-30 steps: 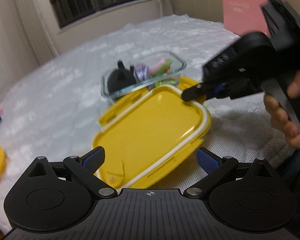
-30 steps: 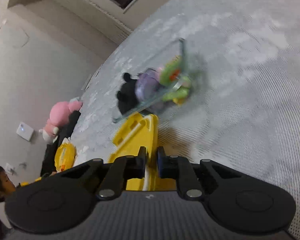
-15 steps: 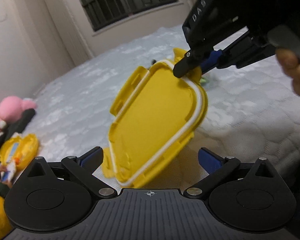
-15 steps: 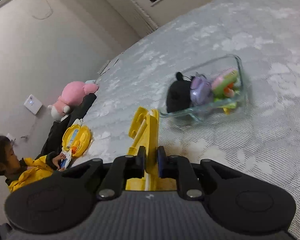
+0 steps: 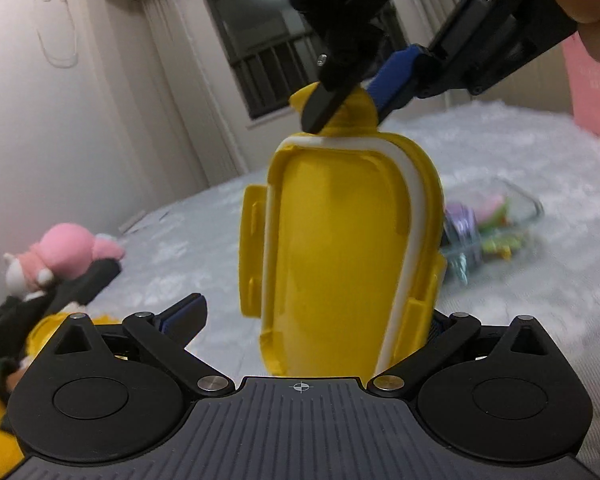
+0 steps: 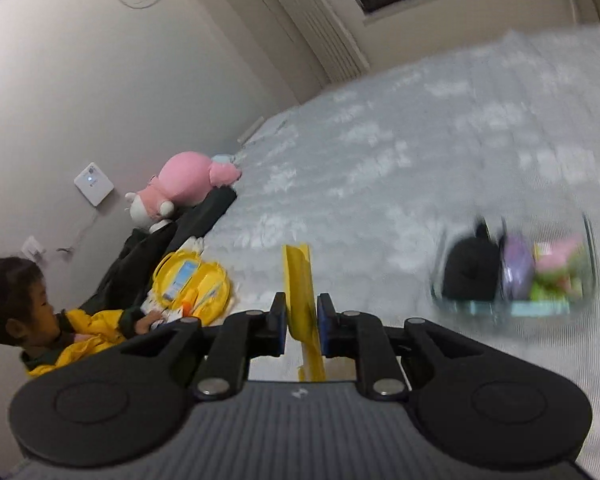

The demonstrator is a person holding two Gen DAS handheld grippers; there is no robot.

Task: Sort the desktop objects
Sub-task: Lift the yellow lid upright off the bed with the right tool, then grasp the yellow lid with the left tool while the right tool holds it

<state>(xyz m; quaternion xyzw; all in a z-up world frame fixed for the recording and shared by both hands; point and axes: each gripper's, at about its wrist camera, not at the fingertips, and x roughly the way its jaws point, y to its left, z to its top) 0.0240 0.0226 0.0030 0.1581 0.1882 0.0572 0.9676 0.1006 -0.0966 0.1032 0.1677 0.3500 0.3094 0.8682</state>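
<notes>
The yellow lid (image 5: 340, 248) with a white seal hangs upright in the air, inner side facing the left wrist camera. My right gripper (image 5: 346, 114) comes in from the upper right and pinches the lid's top tab. In the right wrist view the lid (image 6: 300, 280) is edge-on between the blue pads of the right gripper (image 6: 302, 312); the jaws are opening slightly, with the pads still on the lid. My left gripper (image 5: 312, 316) is open, its fingers on either side of the lid's lower end. The glass container (image 5: 496, 224) (image 6: 516, 276) of small toys rests on the bed, uncovered.
A white quilted bedspread (image 6: 420, 140) covers the surface. At the left edge lie a pink plush toy (image 6: 188, 184) and an open round yellow case (image 6: 192, 284), with a child in a yellow jacket (image 6: 80, 328) beside them. A pink bag (image 5: 596, 80) stands at the far right.
The right gripper has lifted the lid from lying flat beside the container to hanging upright in the air. The left gripper has tilted upward and stays open around the lid's lower end.
</notes>
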